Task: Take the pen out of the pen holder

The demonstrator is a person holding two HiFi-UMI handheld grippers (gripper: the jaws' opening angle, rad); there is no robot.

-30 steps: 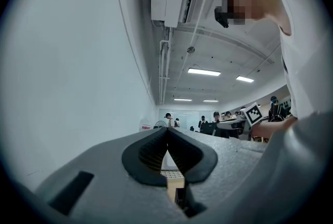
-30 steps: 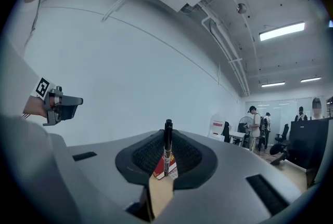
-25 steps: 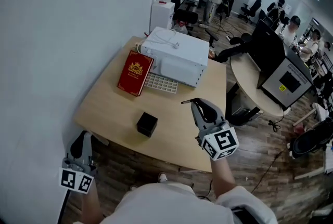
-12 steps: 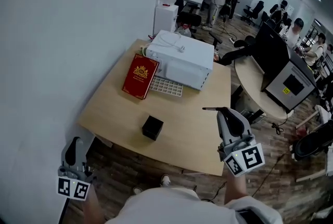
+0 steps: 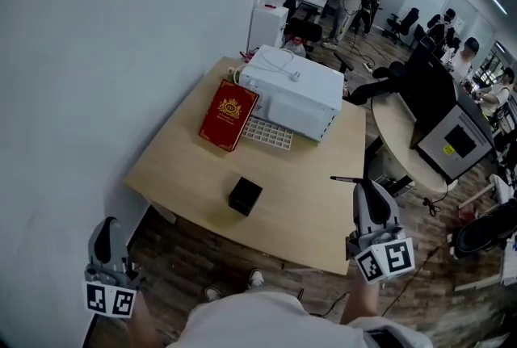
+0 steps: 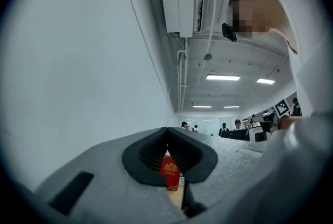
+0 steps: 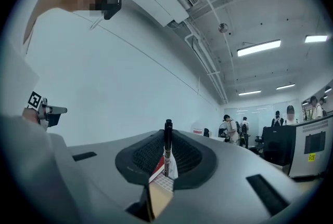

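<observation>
The black cube-shaped pen holder [image 5: 245, 195] stands on the wooden table [image 5: 178, 169], near its front edge. My right gripper [image 5: 361, 184] hangs off the table's front right corner, well to the right of the holder, shut on a thin black pen [image 5: 343, 178] that sticks out sideways to the left. In the right gripper view the pen [image 7: 167, 145] stands upright, pinched between the dark pads [image 7: 184, 158]. My left gripper [image 5: 103, 228] is low at the left, below the table's front left corner, with its jaws together and nothing in them [image 6: 167, 137].
A red book [image 5: 229, 114], a white grid tray [image 5: 270, 133] and a white box-like machine [image 5: 300, 92] sit at the table's far side. A white wall runs along the left. A round desk with a monitor [image 5: 440, 136] stands to the right; people stand far behind.
The right gripper has carried the pen from above the table, right of the holder, off past the front right corner. The left gripper has drawn back and lower in the head view.
</observation>
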